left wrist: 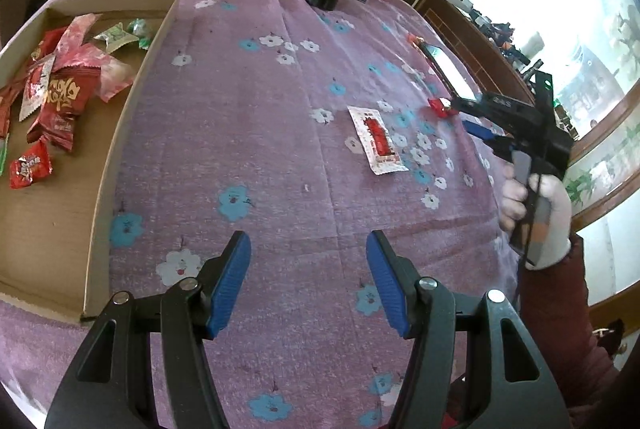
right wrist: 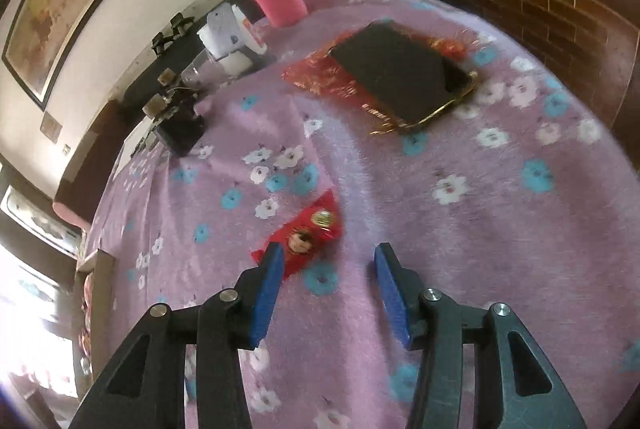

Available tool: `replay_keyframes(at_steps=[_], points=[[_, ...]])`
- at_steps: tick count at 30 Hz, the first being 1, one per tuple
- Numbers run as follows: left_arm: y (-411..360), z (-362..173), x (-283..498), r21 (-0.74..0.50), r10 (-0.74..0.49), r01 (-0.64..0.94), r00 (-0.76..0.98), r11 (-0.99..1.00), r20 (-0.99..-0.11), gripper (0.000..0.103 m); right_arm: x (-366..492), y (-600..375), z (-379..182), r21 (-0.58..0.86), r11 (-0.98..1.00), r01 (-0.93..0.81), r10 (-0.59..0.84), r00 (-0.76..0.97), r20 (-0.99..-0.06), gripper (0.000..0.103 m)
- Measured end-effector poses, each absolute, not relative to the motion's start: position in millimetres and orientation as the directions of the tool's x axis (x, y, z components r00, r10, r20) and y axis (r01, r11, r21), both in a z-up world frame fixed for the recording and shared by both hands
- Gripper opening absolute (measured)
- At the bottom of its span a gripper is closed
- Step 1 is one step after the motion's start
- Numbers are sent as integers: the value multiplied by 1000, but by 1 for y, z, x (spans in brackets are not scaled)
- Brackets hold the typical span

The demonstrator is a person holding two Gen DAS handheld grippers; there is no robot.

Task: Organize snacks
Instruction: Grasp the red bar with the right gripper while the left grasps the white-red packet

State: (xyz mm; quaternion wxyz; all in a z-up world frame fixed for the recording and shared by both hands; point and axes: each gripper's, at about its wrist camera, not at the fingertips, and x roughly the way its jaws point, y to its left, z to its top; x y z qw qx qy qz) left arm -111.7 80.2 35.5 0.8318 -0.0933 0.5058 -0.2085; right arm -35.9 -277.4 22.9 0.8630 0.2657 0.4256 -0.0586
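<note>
1. Just ahead-left of the right claw (right wrist: 326, 261), the small red foil-wrapped candy (right wrist: 310, 235) is lying on the purple floral bedspread (right wrist: 460, 229), long axis diagonal.
2. Both claws are gaping wide, empty; the left claw (left wrist: 308, 249) is sitting well apart from that candy.

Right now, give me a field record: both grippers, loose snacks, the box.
left gripper: jaws open, empty, above bare tablecloth
right gripper: jaws open, empty, by the red candy
red candy: loose on the cloth, partly behind one blue pad, not gripped
white-and-red packet: flat on the cloth, between the grippers, untouched
cardboard box: open, on the left side, holds a pile of red, pink and green snacks
</note>
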Motion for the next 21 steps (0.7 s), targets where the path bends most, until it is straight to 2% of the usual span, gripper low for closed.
replay_keyframes(at_steps=[8, 11, 15, 18, 21], points=[[77, 40, -108, -330, -396, 222, 423, 917, -815, 59, -7, -249, 20, 297, 904, 307, 33, 643, -765, 51], [69, 37, -105, -327, -397, 232, 406, 916, -823, 59, -19, -254, 27, 280, 903, 327, -26, 691, -722, 51], [57, 33, -99, -332, -403, 239, 388, 912, -829, 59, -32, -270, 32, 451, 849, 275, 134, 714, -687, 51], [47, 32, -93, -335, -407, 246, 375, 910, -833, 59, -26, -264, 24, 467, 844, 262, 189, 670, -718, 51], [38, 34, -91, -319, -400, 260, 373, 911, -837, 59, -12, -253, 18, 427, 865, 264, 176, 637, -750, 51]])
